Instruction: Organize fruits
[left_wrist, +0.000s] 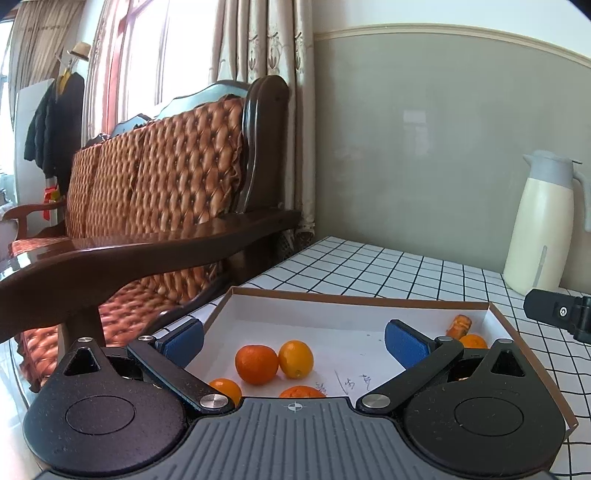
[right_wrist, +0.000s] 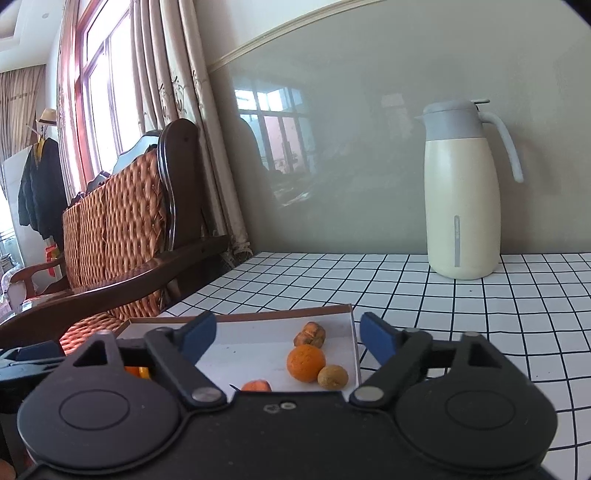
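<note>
- Here, the left gripper (left_wrist: 293, 341) hangs over the near part of a shallow cardboard box (left_wrist: 354, 297), its blue pads (left_wrist: 183, 343) spread wide with nothing between them.
- Below that gap, on the box's white floor, an orange (left_wrist: 256, 363) and a paler, yellower fruit (left_wrist: 295, 359) lie touching each other.
- Nearer the camera, two more oranges show in part: one (left_wrist: 226, 388) by the left finger's pivot, one (left_wrist: 301, 391) just above the gripper body's edge.
- At the box's far right corner in the left wrist view lies a shrivelled, brownish fruit (left_wrist: 459, 325), with another orange (left_wrist: 473, 341) just beside it, half hidden by the right finger.
- Some handwriting marks the box floor near the right finger; it is too small to read.
- The right gripper (right_wrist: 288, 336) also stands parted over the same box (right_wrist: 240, 317), clamping nothing; one pad is above the box floor, the other beyond the box's right wall, over the tablecloth.
- In the right wrist view, the shrivelled fruit (right_wrist: 309, 334) lies farthest back, an orange (right_wrist: 306, 363) sits in front of it, and a small dull yellow-green fruit (right_wrist: 332, 376) touches that orange on its right.
- A slice of another orange fruit (right_wrist: 256, 386) peeks above the gripper body.
- The box rests on a white tablecloth with a black grid (right_wrist: 461, 295).
- A cream jug with a grey lid and handle (right_wrist: 463, 192) stands upright at the back of the table, well apart from the box.
- To the left, a dark wooden sofa with quilted orange cushions (left_wrist: 159, 166) stands by curtained windows.
</note>
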